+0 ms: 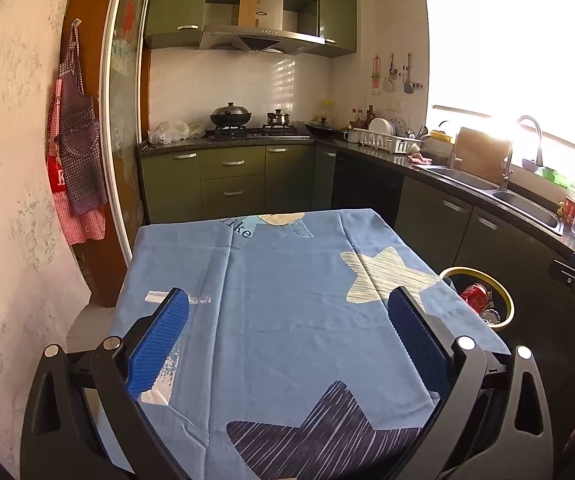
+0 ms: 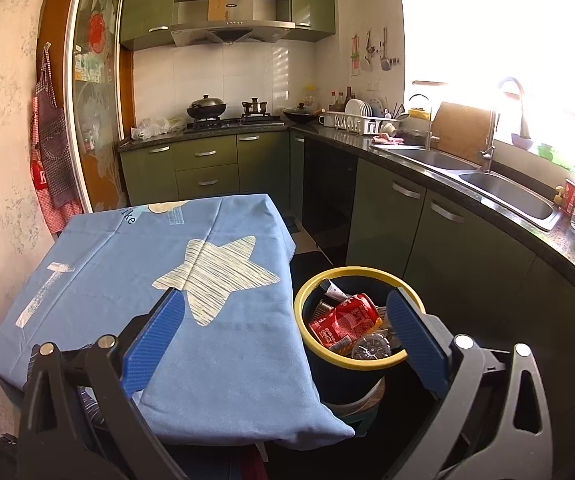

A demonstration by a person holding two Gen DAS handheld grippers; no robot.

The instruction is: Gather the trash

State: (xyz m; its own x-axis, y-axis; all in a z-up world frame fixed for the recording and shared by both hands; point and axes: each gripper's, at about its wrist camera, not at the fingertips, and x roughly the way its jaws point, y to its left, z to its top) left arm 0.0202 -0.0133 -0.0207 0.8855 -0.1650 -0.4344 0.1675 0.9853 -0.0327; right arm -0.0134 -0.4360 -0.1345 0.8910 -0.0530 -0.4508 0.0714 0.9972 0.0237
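We see both grippers released, holding nothing: left gripper (image 1: 287,312) over blue star-print cloth table (image 1: 279,280); right gripper (image 2: 287,316) above yellow-rimmed dark bin (image 2: 361,362) w/ crushed red soda can (image 2: 347,316) inside, beside table.

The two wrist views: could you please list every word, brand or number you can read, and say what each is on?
"ike": end of a dark word printed on the blue tablecloth, its start hidden by a fold.
"K": white letter on the red apron.
Coca-Cola script: crushed red can in the bin.
Range hood badge: too small to read.
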